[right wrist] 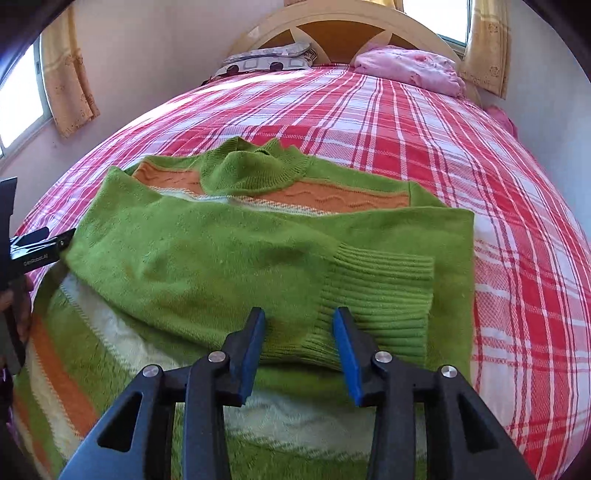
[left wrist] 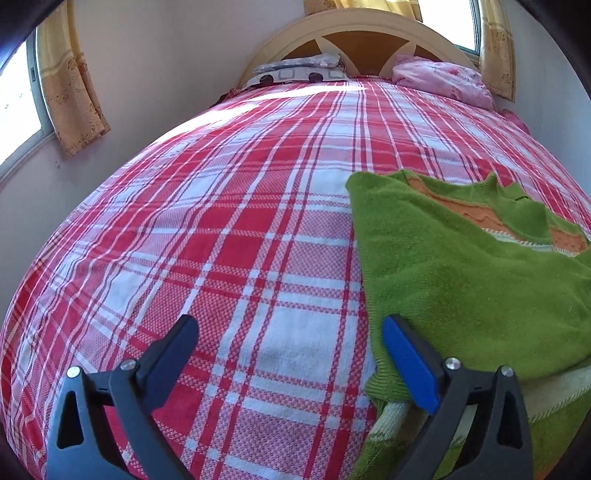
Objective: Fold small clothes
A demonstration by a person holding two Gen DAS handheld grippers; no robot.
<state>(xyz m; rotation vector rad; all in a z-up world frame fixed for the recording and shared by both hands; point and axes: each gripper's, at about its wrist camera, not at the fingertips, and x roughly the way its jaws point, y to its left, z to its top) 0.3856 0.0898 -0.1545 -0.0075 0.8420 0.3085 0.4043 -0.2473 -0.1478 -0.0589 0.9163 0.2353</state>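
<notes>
A small green sweater [right wrist: 207,258] with orange and cream stripes lies flat on the red plaid bedspread [right wrist: 406,122], collar toward the headboard. One sleeve is folded across its body, and the ribbed cuff [right wrist: 380,295] ends near the sweater's right edge. My right gripper [right wrist: 299,314] hovers over that sleeve just left of the cuff. It is open, its blue pads apart and not pressing the knit. My left gripper [left wrist: 290,325] is wide open over bare bedspread, its right finger [left wrist: 406,354] at the sweater's [left wrist: 461,280] left edge. The left gripper [right wrist: 40,245] also shows at the far left.
A patterned pillow [right wrist: 269,61] and a pink bundle of bedding [right wrist: 410,68] lie at the headboard [right wrist: 332,26]. A wall with a curtained window [left wrist: 70,92] runs along the bed's left side. Bare bedspread [left wrist: 221,221] stretches left of the sweater and beyond it.
</notes>
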